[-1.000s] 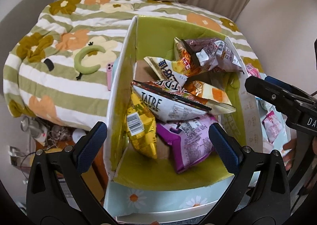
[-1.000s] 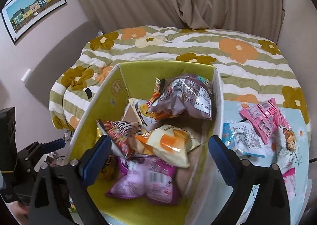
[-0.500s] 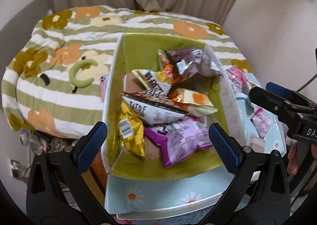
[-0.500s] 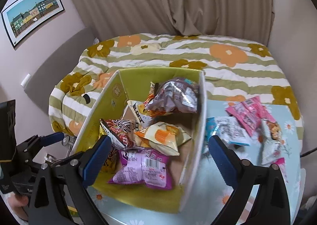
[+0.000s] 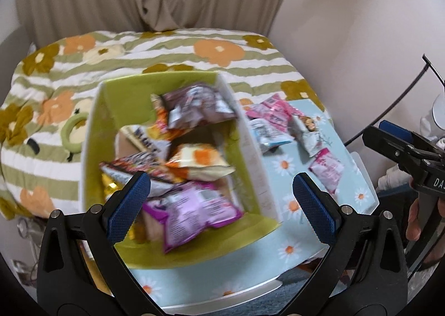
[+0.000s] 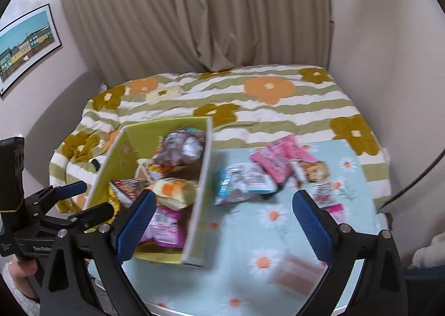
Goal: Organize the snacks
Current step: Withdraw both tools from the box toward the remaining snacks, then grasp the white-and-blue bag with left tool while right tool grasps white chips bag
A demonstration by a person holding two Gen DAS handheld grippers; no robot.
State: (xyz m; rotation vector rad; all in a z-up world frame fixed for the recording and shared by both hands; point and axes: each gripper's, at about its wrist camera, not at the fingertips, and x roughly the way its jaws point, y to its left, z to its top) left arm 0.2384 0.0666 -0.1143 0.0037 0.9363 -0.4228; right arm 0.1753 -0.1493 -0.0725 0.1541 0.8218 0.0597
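Note:
A green box [image 5: 116, 99] [image 6: 122, 154] on the light blue daisy-print table [image 5: 292, 204] [image 6: 267, 235] holds several snack bags, among them a purple bag [image 5: 192, 210] and an orange-white bag [image 5: 200, 160]. Loose packets lie right of the box: a pink one [image 5: 272, 111] [image 6: 278, 154], a blue-white one [image 5: 267, 132] [image 6: 244, 179] and a small pink one [image 5: 326, 172]. My left gripper [image 5: 221, 207] is open and empty above the box's near end. My right gripper [image 6: 222, 221] is open and empty above the table, near the box's right wall.
A bed with a green-striped flower blanket [image 5: 167, 49] [image 6: 250, 93] lies behind the table, with a green ring [image 5: 72, 132] on it. Beige curtains [image 6: 194, 10] hang behind. A black cable [image 5: 403, 88] runs at the right. A pinkish packet [image 6: 294, 274] lies blurred near the table's front edge.
Both grippers have pulled back and swung right. More of the table and the loose packets right of the box now show. Both stayed open.

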